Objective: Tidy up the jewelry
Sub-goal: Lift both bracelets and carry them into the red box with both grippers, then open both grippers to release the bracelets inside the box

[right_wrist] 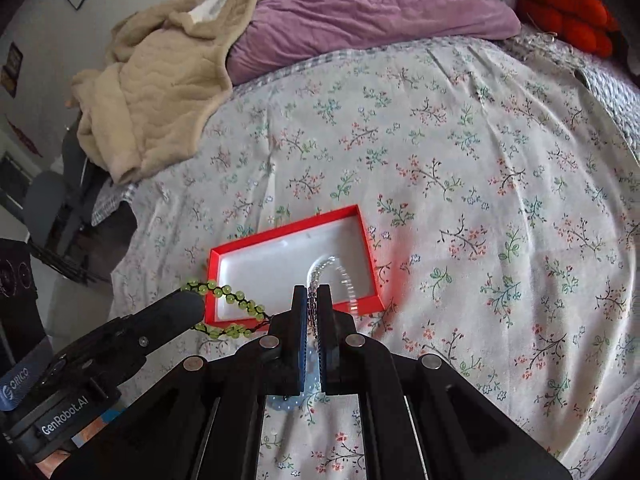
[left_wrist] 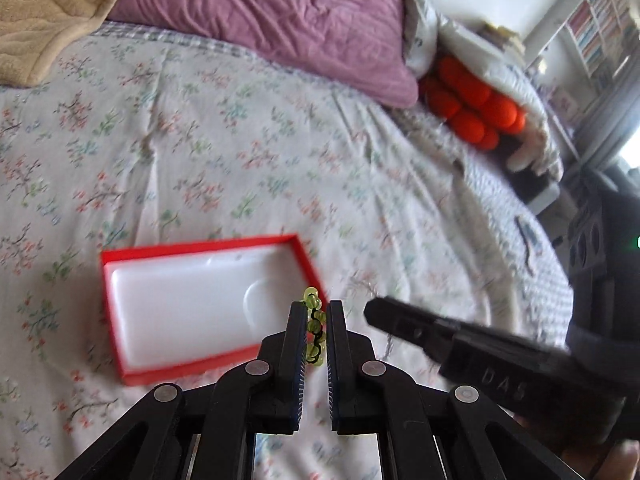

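We're holding both grippers over the bed right now, each one carrying a piece of jewelry. In the left wrist view, our left gripper (left_wrist: 316,314) is pinching the green bead bracelet (left_wrist: 314,328) at bottom center of the frame, jaws nearly together with the beads and black cord squeezed between them. A few beads are poking out past the fingertips, right over the lower right corner of the red box (left_wrist: 116,312). That box is lying open on the floral bedsheet (left_wrist: 240,140), left of center, white liner showing.

In the right wrist view, our right gripper (right_wrist: 312,294) is clamping a clear bead bracelet (right_wrist: 346,280) at bottom center. The loop is arching out past the fingertips and hanging over the near right part of the red box (right_wrist: 280,230); we can't tell whether it's touching the liner. The green bead bracelet (right_wrist: 236,304) is showing at lower left here, stretched from the left gripper's tip across the box's near left corner.

Purple pillow (right_wrist: 360,8) is sitting at the top of the frame, beige blanket (right_wrist: 152,92) at upper left, something orange (left_wrist: 472,100) at upper right in the left view.
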Demonstrator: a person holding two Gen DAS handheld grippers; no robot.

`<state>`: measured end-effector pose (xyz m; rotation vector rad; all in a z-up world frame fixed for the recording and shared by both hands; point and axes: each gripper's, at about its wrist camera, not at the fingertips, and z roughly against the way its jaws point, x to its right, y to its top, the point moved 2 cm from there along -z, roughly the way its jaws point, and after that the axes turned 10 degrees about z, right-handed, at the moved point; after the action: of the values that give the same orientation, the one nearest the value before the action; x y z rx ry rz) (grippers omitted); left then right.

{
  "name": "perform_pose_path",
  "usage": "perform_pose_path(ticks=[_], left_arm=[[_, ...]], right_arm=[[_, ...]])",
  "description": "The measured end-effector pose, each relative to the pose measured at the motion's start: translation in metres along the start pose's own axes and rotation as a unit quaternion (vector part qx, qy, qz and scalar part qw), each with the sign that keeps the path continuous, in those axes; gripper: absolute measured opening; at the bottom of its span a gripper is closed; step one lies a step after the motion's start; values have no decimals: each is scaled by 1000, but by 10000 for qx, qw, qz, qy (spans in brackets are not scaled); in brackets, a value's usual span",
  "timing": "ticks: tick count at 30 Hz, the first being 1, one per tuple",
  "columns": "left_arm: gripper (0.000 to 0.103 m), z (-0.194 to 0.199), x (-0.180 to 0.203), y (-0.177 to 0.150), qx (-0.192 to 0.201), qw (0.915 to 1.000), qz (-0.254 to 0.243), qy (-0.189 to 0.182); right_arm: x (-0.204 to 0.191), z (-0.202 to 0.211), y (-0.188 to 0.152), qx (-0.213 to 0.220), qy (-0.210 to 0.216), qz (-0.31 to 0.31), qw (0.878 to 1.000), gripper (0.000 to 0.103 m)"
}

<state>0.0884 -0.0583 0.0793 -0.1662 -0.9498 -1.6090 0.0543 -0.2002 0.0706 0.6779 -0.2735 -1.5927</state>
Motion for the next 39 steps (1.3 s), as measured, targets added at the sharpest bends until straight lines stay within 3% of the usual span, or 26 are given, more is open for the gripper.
perform_pose_path(ticks=[3, 5, 11, 19, 27, 33, 36, 37, 39], left_arm=[[4, -10, -2, 12, 145, 9997, 138, -125], [4, -19, -11, 19, 231, 9995, 207, -10], [4, -54, -53, 19, 47, 9936, 237, 1107], [4, -69, -77, 9, -152, 9788, -40, 2042], [5, -65, -78, 6, -165, 9726, -270, 2301], [5, -62, -76, 6, -138, 9723, -309, 2315], [21, -61, -73, 3, -174, 9717, -371, 2327], [31, -60, -72, 2, -189, 9716, -380, 2330], [42, -55, -67, -1, -193, 9741, -406, 2218]], right_arm=[[5, -1, 7, 89, -124, -4, 9999, 5], [7, -5, 10, 118, -141, -35, 9998, 5], [4, -26, 15, 48, -36, -18, 10000, 5], [-22, -56, 17, -187, 266, 211, 9992, 5], [-3, -86, 8, -601, -187, 69, 9980, 5], [8, -82, 11, -477, -396, 131, 9980, 5], [9, -78, 12, -469, -439, 154, 9978, 9], [9, -77, 12, -538, -403, 147, 9976, 13], [8, -72, 10, -578, -320, 149, 9977, 39]])
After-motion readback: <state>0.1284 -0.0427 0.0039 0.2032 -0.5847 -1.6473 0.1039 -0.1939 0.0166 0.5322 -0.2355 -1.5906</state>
